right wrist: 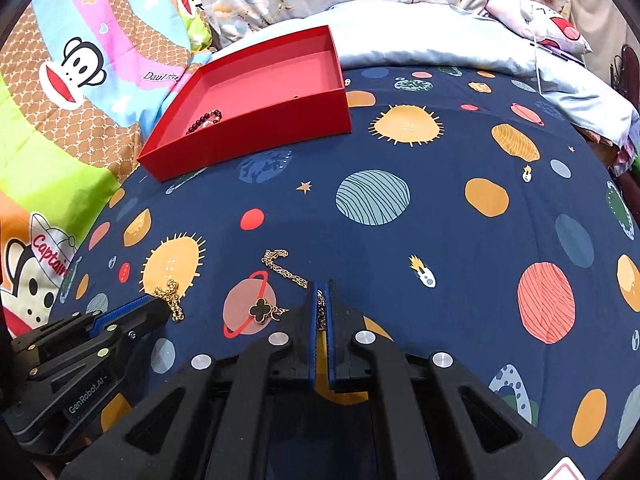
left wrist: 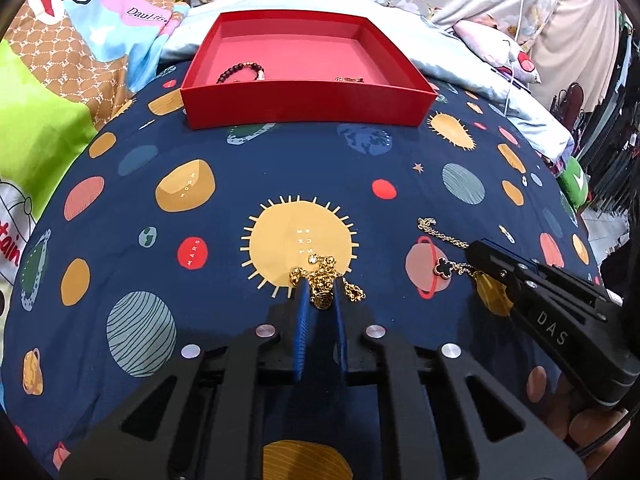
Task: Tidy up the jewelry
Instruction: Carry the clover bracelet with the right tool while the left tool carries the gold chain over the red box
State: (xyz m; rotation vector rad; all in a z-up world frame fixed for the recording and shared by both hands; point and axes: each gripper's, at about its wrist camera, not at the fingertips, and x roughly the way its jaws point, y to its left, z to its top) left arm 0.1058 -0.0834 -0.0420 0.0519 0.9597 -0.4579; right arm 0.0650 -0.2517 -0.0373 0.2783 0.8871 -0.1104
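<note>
Seen from the left wrist, the left gripper (left wrist: 320,286) has its fingers pinching a bunched gold chain (left wrist: 326,280) on the bed (left wrist: 200,240); the red box (left wrist: 304,108) lies straight ahead, well apart. From the right wrist, the right gripper (right wrist: 321,292) has its fingers pressed together on the clover necklace (right wrist: 280,276), whose chain runs up-left; the box sits far up-left.

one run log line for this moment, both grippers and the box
left hand-held gripper: shut on gold coin-pendant chain | right hand-held gripper: shut on gold black-clover chain | red cardboard box: holds dark beaded bracelet

Two wrist fisheyes, angled down close over bedspread (left wrist: 224,264), both facing red tray (left wrist: 304,108).
</note>
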